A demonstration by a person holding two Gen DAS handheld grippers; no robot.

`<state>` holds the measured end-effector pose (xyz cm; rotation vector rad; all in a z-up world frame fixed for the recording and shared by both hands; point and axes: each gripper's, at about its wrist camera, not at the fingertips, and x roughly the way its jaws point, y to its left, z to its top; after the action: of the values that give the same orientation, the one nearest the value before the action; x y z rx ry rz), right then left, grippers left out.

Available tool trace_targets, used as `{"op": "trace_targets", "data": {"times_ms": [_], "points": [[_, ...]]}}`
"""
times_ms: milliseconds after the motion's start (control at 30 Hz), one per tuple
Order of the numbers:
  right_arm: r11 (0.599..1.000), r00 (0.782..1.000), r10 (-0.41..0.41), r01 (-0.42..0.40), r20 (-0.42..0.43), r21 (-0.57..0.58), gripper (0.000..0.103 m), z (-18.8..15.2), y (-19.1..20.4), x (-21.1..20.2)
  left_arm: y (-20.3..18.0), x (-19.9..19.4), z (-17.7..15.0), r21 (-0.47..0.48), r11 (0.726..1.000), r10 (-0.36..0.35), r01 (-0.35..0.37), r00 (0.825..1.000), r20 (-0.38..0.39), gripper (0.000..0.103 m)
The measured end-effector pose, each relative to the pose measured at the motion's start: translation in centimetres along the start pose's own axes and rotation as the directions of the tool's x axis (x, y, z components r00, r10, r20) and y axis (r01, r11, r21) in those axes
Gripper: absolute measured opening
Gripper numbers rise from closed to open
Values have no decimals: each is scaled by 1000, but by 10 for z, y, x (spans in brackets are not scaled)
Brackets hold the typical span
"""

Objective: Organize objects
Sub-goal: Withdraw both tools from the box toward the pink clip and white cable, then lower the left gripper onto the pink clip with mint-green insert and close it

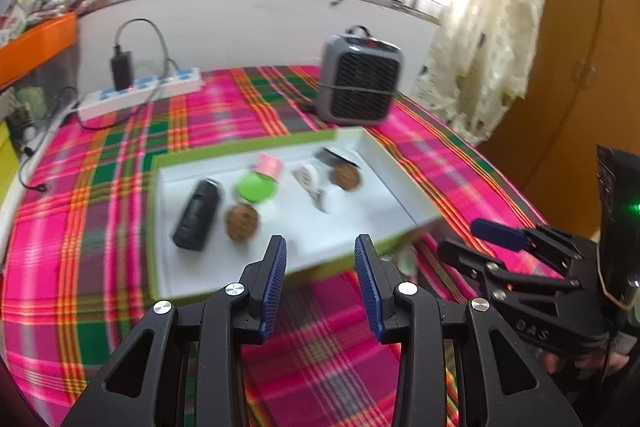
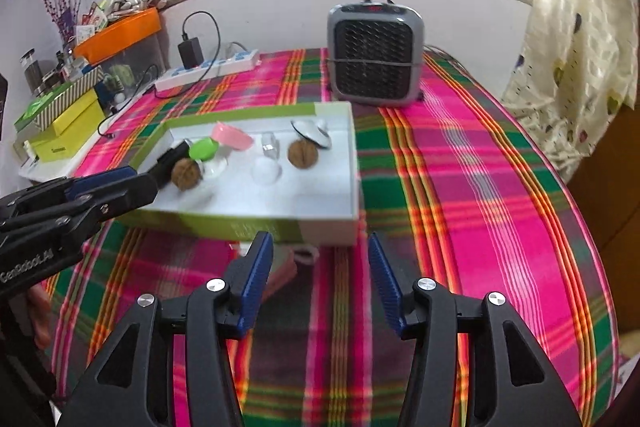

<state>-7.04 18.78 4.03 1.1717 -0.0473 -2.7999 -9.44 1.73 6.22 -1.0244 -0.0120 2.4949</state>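
A: Status on both grippers, quick.

B: I've got the left gripper (image 1: 320,247) with its fingers apart, holding nothing, over the near edge of the box lid (image 1: 404,199). My right gripper (image 2: 320,247) is also spread wide with nothing between the pads, hanging just short of the lid's near wall (image 2: 256,225).

A: Where's the lid?

B: On the plaid tablecloth (image 2: 480,187), at 12 o'clock from the left gripper and 11 to 12 from the right. White inside, green outside. Frames are motion-blurred.

A: What's in it?

B: From the left wrist view: a black cylinder (image 1: 197,215) lying on its side at 10 o'clock, a walnut (image 1: 242,222) just beside it, a green lid (image 1: 256,187) behind that, a pink cup (image 1: 269,166) tipped over touching the green lid. A second walnut (image 1: 346,177) sits at 1 o'clock, with a small dark-rimmed disc (image 1: 336,157) behind it. There's a whitish item (image 1: 310,183) between the walnuts; too blurred to name.

A: Anything outside the lid?

B: Something pinkish (image 2: 286,269) pokes out from under the lid's near edge in the right wrist view; can't tell what. A grey heater (image 2: 375,53) stands at 12 o'clock behind the lid, and a white power strip (image 2: 208,69) with a black charger (image 2: 190,53) plugged in is at 10 o'clock.
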Motion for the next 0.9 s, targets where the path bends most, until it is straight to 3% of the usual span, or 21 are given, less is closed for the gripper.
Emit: {"op": "trace_targets", "data": {"times_ms": [433, 900], "points": [[999, 999, -33, 33, -13, 39, 51, -24, -23, -11, -40, 29, -24, 71, 989, -120, 129, 985, -120, 33], [996, 999, -31, 32, -10, 83, 51, -30, -45, -12, -61, 57, -23, 105, 989, -87, 105, 982, -166, 33]]}}
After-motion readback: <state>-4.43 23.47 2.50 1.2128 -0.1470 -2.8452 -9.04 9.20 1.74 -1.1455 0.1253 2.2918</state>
